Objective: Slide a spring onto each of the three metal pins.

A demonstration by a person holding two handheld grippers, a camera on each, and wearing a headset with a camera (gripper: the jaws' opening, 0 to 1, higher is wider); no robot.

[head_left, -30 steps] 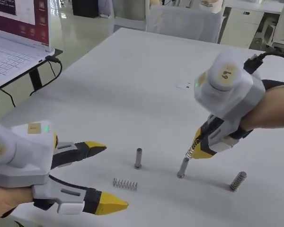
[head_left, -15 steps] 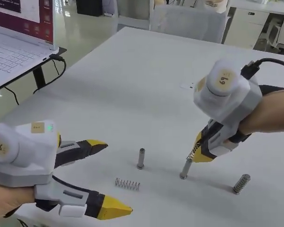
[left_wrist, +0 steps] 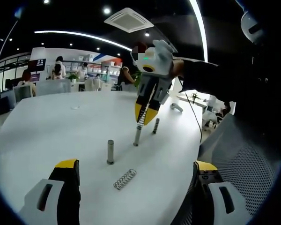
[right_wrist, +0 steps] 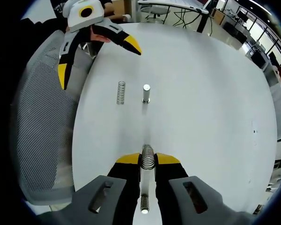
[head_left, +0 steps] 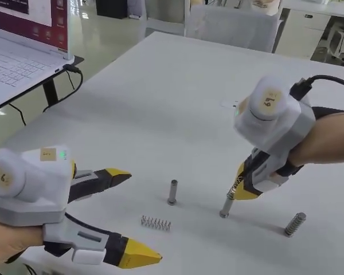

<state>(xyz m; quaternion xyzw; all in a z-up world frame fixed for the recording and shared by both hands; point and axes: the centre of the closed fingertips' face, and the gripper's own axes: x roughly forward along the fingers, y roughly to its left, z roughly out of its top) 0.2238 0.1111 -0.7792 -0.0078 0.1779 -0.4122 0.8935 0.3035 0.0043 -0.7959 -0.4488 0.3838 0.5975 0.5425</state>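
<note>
Head view: the right gripper (head_left: 241, 192) sat centre right of the frame, pointed down at the desk (head_left: 160, 97), jaws clamped on a spring (head_left: 235, 186). The spring hung tilted, its lower end at the top of the middle pin (head_left: 225, 206). Could not tell whether it had gone over the tip. The middle pin stood on the desk, leaning a little.

Near centre frame, left of that, a bare pin (head_left: 172, 192) stood upright. A loose spring (head_left: 155, 223) lay flat on the desk just below and left of it, not touching.

Lower right: third pin (head_left: 294, 224), tilted, coils wrapped along its shaft.

Lower left: left gripper (head_left: 136, 216), jaws wide apart, nothing between them, yellow tips aimed toward the right of the frame. Open laptop (head_left: 17, 51) at upper left.

Left gripper view: left gripper (left_wrist: 136, 165) jaws rose apart at the bottom corners. The loose spring (left_wrist: 124, 178) lay low in the middle, the bare pin (left_wrist: 110, 151) just above it. At centre, the right gripper (left_wrist: 146, 117) held the spring (left_wrist: 141, 118) in line over the middle pin (left_wrist: 137, 136). The third pin (left_wrist: 155, 125) was just to the right.

Right gripper view: right gripper (right_wrist: 148, 161) pinched the spring (right_wrist: 148, 157) between its yellow tips at lower centre. The bare pin (right_wrist: 146, 93) and loose spring (right_wrist: 121, 92) were side by side above. Left gripper (right_wrist: 97, 61) at upper left, spread.
</note>
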